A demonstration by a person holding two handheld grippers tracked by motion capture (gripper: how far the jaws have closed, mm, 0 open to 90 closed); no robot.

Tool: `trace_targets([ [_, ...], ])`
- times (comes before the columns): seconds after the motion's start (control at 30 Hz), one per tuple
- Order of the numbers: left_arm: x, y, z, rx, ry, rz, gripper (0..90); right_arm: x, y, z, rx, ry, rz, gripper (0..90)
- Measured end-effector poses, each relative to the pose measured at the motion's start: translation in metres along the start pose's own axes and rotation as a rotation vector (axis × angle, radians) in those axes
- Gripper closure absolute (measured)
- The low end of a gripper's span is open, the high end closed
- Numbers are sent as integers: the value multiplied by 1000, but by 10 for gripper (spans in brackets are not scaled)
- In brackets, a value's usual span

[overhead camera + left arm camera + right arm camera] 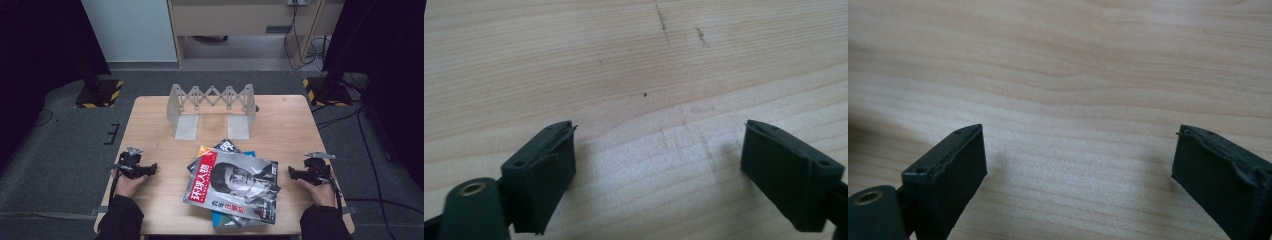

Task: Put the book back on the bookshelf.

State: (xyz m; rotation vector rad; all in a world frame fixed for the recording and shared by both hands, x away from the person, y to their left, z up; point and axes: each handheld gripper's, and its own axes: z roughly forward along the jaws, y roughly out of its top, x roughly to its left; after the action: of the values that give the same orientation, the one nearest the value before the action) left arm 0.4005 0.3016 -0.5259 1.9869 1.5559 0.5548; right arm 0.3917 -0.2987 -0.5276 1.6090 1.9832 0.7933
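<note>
A loose pile of magazines [234,187] lies at the front middle of the wooden table [150,120]; the top one has a red title block and a portrait on its cover. An expandable grey book rack [212,107] stands upright toward the back of the table. My left gripper [150,169] rests at the table's left edge, pointing toward the magazines, open with bare wood between its jaws [659,145]. My right gripper [291,173] sits at the right side, pointing at the pile, open over bare wood [1080,150].
Two black stands with yellow-black striped bases [100,94] [325,90] flank the table's far corners. Cables [300,35] trail on the floor behind. A cabinet [240,20] stands at the back.
</note>
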Motion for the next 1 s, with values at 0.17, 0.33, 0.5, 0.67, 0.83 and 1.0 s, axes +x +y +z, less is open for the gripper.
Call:
trace_targets([
  [0.17,0,2,-10,-31,-37,-84,161,1,7,-14,-59,14,59,89],
  [0.33,-4,2,-20,-86,-79,-112,162,9,11,-15,-62,34,25,75],
  [0.5,-12,2,-25,-93,-119,-125,187,14,15,-22,-81,53,29,77],
  [0.67,-18,5,-35,-153,-162,-142,205,17,19,-28,-96,59,31,79],
  [0.83,-24,5,-42,-174,-181,-132,195,20,22,-34,-120,66,43,83],
  [1.0,-30,6,-46,-187,-197,-115,180,24,26,-40,-138,87,48,86],
])
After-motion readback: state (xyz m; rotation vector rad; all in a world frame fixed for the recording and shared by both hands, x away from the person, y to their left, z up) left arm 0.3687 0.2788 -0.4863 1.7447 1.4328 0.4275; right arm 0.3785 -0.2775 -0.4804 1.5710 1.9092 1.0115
